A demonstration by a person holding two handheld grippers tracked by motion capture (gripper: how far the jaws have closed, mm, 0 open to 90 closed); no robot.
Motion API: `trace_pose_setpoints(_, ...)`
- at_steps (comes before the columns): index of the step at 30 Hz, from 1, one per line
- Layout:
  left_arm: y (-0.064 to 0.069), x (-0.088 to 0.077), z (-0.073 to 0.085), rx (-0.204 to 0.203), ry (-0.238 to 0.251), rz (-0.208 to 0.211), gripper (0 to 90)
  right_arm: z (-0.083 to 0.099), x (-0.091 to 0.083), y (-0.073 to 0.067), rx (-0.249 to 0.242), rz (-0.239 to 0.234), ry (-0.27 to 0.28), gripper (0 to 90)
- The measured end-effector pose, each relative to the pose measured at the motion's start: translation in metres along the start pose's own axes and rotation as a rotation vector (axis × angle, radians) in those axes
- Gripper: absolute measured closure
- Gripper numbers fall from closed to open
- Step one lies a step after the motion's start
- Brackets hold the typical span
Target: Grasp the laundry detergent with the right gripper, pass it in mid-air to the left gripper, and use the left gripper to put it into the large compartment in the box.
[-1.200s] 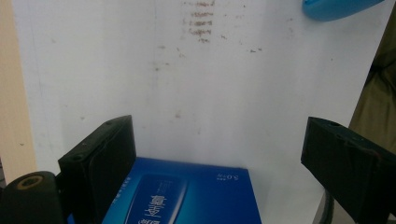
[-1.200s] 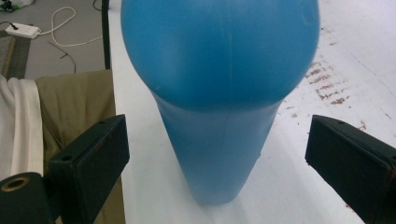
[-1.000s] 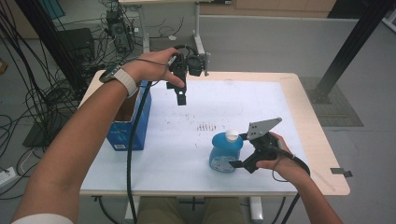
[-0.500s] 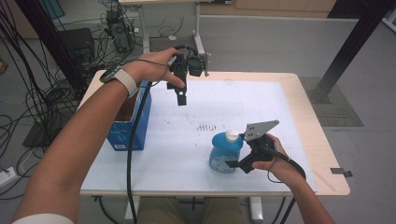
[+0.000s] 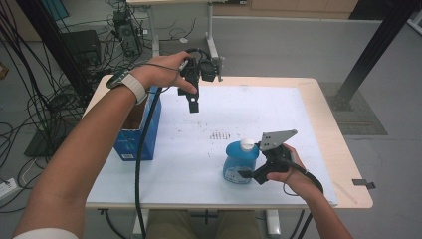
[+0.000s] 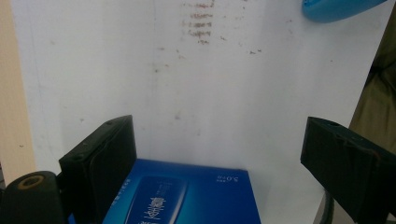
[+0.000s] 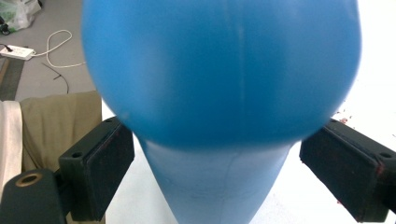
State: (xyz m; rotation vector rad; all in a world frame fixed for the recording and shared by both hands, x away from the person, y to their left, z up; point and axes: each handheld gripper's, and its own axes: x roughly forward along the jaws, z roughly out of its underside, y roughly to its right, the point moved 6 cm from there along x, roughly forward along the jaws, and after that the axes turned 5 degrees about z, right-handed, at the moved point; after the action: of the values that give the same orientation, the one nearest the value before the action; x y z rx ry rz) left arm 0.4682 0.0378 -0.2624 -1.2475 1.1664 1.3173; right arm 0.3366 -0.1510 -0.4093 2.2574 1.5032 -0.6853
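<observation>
A blue bottle with a white cap [image 5: 240,159] stands on the white mat near the front. My right gripper [image 5: 247,174] reaches it from the right at table level. In the right gripper view the bottle [image 7: 219,70] sits between the jaws of the right gripper [image 7: 219,135]; they have just been closing, and a gap still shows beside each pad [image 7: 105,170]. My left gripper [image 5: 193,105] hangs open above the mat's far left, pointing down. In the left gripper view the left gripper [image 6: 219,135] has nothing between its jaws, with the blue box [image 6: 187,196] below.
The open blue box [image 5: 134,134] stands at the table's left edge. Dark pen marks [image 5: 221,134] dot the mat's middle. The wooden table [image 5: 343,164] ends just right of my right hand. Cables and equipment lie on the floor at the far left.
My right gripper has edged left onto the blue bottle, and its jaws have narrowed around it. The left hand and the box have not moved.
</observation>
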Motion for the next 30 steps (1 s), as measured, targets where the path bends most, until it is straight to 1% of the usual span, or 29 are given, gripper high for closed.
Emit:
trace_pose_setpoints(10,-0.0005,0.0005,-0.0003,0.002,0.002,0.001,10.8,0.0009,0.0012,-0.0001,-0.002,-0.004,0.003,12.0)
trace_pose_setpoints(15,-0.0007,0.0006,-0.0005,0.002,0.001,0.001,11.0,0.0007,0.0029,-0.0015,-0.008,-0.013,0.004,14.0)
trace_pose_setpoints(30,-0.0003,0.0012,-0.0009,0.003,0.002,0.002,11.0,0.0019,0.0056,-0.0031,-0.021,-0.017,0.01,19.4)
